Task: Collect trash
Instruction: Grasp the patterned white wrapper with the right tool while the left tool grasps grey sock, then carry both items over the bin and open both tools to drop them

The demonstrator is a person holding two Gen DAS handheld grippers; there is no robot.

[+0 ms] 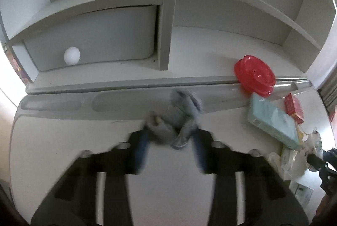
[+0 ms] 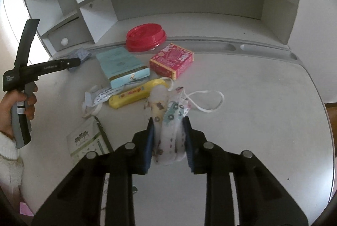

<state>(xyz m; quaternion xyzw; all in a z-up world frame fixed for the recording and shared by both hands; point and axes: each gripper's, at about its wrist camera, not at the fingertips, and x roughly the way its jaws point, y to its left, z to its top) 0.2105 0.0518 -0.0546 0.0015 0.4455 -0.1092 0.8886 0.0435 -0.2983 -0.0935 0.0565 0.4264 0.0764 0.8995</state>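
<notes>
We have both tongs closed on soft trash. The right tongs (image 2: 168, 137) pinch a crumpled child's face mask (image 2: 168, 120) — thin printed fabric, folded on itself, its white ear loop (image 2: 207, 100) trailing on the counter (image 2: 263, 110). It looks nearly weightless and limp; taking it across the bunched middle, as here, seems right, since a loop alone would stretch and swing. The left tongs (image 1: 171, 133) pinch a bluish-grey crumpled wad (image 1: 179, 116), blurred in the left wrist view, lying near the groove at the back of the counter; it looks equally light and squashy, unlikely to slip from the blue pads (image 1: 143, 141).

Still on the counter: a pale blue box (image 2: 122, 66), a pink box (image 2: 171, 61), a red plastic lid (image 2: 145, 36), a yellow packet (image 2: 132, 95) and a torn sachet (image 2: 86, 141). The boxes look stiff but crushable — best gripped across their narrow sides. We see print on all of them, yet none is legible; white lettering on the left tool's arm is too small to read.
</notes>
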